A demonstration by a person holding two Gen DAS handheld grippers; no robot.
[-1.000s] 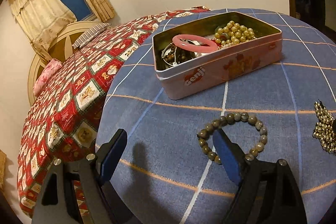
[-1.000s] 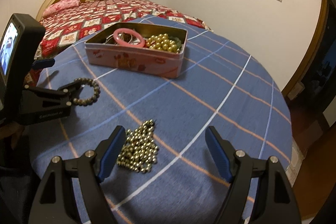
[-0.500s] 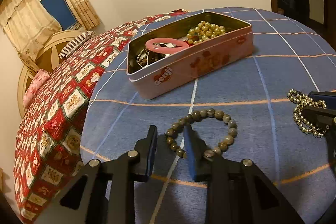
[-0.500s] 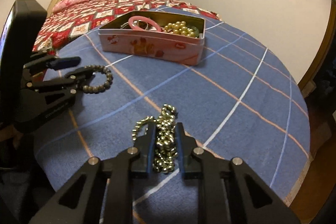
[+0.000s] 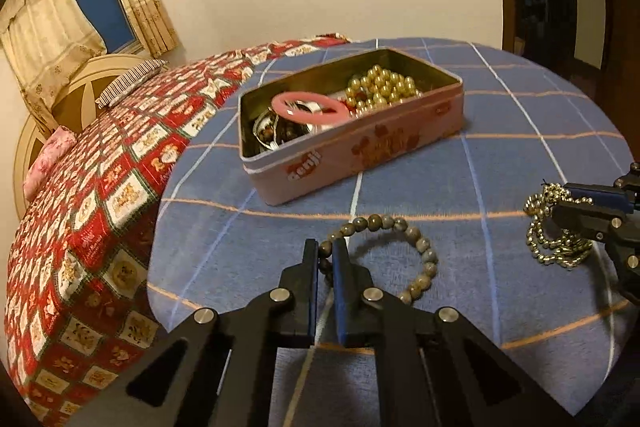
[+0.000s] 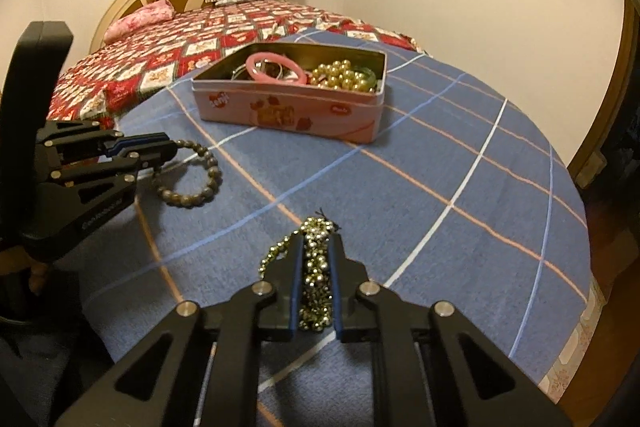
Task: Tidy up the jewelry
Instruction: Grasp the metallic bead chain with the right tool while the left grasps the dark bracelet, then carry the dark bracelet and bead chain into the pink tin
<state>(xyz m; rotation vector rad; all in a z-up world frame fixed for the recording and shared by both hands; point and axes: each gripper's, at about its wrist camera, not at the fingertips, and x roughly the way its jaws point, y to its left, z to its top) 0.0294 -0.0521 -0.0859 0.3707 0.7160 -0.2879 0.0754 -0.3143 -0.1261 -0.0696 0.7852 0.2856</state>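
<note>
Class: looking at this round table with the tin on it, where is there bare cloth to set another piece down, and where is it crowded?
Bare: the blue cloth right of the pink tin, out to the table edge. Crowded: in front of the tin, around the stone-bead bracelet and gold bead chain, and inside the tin.

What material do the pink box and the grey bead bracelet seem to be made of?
Pink box: probably thin metal tin; printed pink outside, shiny gold-toned inside, rolled rim. Grey bead bracelet: maybe polished stone or wood; mottled grey-brown round beads with a soft sheen.
</note>
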